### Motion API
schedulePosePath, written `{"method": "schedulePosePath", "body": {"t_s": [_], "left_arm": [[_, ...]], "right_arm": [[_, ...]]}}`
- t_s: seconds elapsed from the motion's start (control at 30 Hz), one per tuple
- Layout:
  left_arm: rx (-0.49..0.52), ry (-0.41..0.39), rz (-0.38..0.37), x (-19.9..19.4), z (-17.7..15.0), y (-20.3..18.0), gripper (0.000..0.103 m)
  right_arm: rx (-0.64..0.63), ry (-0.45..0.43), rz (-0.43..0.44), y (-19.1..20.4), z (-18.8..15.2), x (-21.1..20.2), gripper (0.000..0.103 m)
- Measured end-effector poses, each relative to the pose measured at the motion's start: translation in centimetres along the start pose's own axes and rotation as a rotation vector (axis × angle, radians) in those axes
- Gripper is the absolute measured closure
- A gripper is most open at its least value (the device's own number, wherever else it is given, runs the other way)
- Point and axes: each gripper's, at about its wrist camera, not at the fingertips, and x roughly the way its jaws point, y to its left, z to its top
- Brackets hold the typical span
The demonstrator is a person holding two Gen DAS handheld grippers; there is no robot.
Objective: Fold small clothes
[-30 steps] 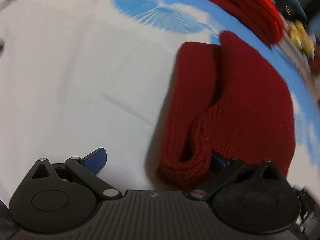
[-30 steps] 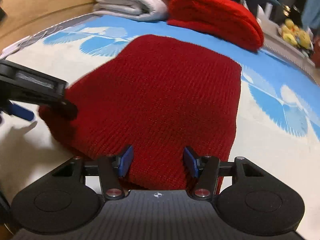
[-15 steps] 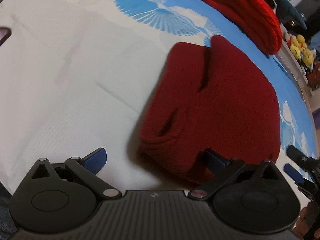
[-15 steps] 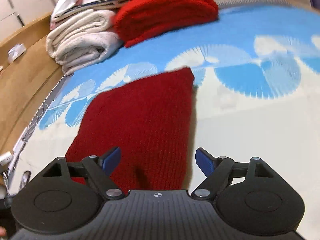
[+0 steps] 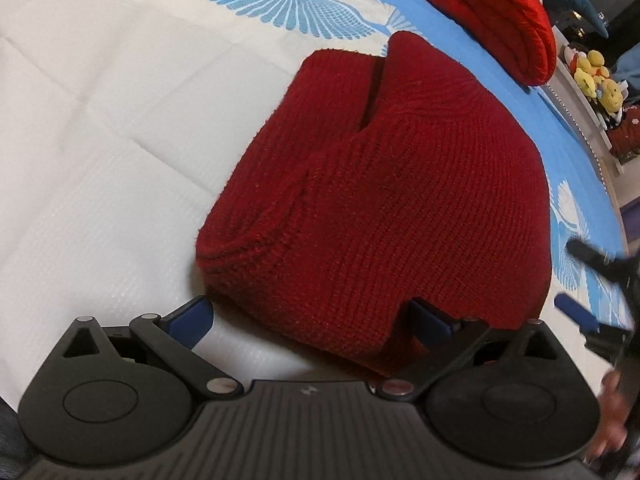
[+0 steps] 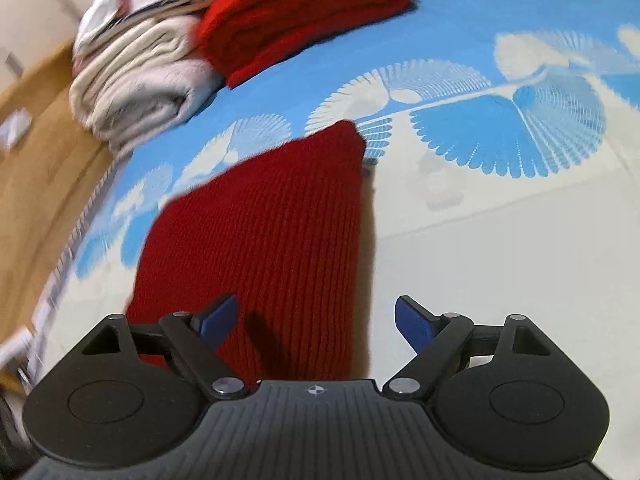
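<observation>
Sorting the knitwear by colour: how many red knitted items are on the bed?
2: a dark red knit in front of the gripper, and a brighter red knit beside the white pile. Others may be hidden.

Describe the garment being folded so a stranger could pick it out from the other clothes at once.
Start at the bed cover, cream with a blue fan-patterned band. At its far edge sit a brighter red knit and cream towels. The one you want is the dark red knit garment lying alone mid-cover: deeper maroon, folded flat, with a slit along its top.

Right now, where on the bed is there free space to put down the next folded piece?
Free: the pale sheet left of the dark red knit. Crowded: the far edge, where the bright red knit and white folded pile lie.
</observation>
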Motion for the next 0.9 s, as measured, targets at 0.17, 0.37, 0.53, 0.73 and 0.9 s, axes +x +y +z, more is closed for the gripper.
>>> {"method": "schedulePosePath", "body": {"t_s": [0.17,0.37,0.53,0.73,0.9], "left_arm": [[-0.060,0.028,-0.032,0.3,0.1,1.2,0.000],[-0.198,-0.003,-0.085,0.2,0.8,2.9,0.000],[-0.246,-0.067,-0.050,-0.7,0.8,3.2,0.021],[-0.193,-0.088,-0.034,-1.5,2.3,3.0,0.046],[-0.058,-0.063,0.008,-0.6,8.7,0.7,0.051]], "right_arm": [[0.121,0.085,0.019,-1.7,4.5,4.7,0.014],[0.139,0.157,0.095,-1.7,8.0,10.4,0.006],[0.111,0.208,0.091,-1.1,9.9,13.5,0.034],[0.067,0.171,0.086,-0.8,10.9,12.0,0.074],[0.133,0.059,0.118,-3.2,10.2,9.9,0.078]]}}
